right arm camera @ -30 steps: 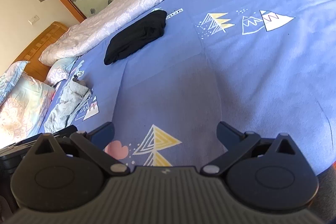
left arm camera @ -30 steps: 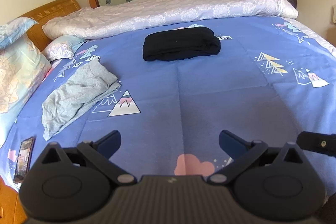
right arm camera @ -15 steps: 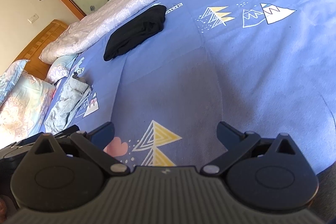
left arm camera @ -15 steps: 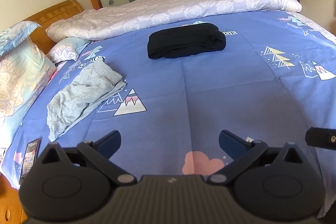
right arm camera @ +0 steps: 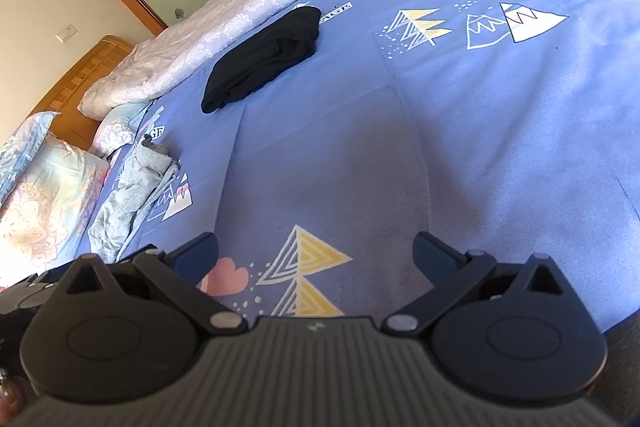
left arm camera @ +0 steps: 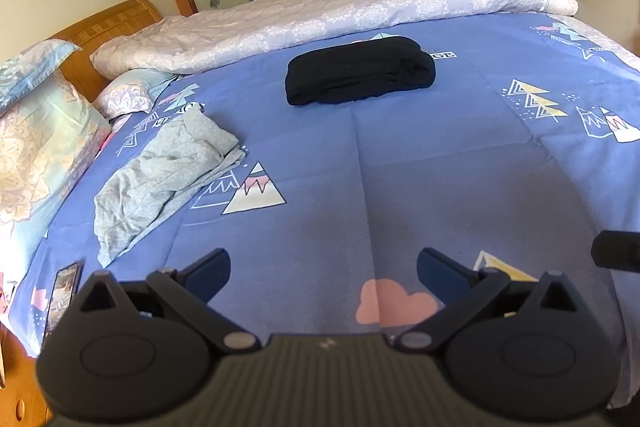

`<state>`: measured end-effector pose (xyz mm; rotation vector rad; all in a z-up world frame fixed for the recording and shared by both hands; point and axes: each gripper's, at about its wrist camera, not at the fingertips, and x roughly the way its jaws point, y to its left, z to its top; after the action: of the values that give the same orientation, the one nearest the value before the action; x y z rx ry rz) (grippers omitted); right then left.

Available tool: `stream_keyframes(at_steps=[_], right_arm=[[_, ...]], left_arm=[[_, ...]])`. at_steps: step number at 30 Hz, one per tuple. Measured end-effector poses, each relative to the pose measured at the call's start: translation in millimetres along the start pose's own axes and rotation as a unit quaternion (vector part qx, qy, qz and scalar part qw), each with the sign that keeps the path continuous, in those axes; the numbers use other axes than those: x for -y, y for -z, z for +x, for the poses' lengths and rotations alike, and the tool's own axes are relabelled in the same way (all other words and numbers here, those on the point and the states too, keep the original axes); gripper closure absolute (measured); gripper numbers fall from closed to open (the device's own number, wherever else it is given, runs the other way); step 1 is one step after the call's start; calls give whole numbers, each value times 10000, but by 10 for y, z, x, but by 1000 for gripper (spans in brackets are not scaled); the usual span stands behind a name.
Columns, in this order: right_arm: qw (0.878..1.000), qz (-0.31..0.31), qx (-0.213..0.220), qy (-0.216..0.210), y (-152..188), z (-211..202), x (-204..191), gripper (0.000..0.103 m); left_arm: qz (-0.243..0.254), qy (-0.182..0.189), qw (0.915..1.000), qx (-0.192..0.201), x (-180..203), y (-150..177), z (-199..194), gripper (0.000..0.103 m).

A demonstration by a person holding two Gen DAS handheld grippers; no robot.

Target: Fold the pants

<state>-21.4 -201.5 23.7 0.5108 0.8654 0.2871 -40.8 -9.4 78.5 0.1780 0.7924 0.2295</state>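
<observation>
Black pants (left arm camera: 360, 70): folded, set on my bed sheet (left arm camera: 440, 167); grey garment (left arm camera: 168, 167): crumpled, pending; my left gripper (left arm camera: 323, 265) and right gripper (right arm camera: 315, 247): jaws apart, empty.

You have bright daylight on the blue patterned bedsheet (left arm camera: 460, 155), strongest toward its far right corner, where the print washes out a little. A soft broad shadow lies on the sheet near its front edge. Both fisheye views bend hard at the edges, with dark corners. Focus is sharp enough; no motion blur.
</observation>
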Motion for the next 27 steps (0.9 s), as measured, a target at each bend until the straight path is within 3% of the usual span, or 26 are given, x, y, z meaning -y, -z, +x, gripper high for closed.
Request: stream_keyframes(at_steps=[27], right_arm=[[10000, -6, -75, -51, 20, 11, -14, 0]], left_arm=[[298, -459, 9978, 365, -65, 29, -23, 0]])
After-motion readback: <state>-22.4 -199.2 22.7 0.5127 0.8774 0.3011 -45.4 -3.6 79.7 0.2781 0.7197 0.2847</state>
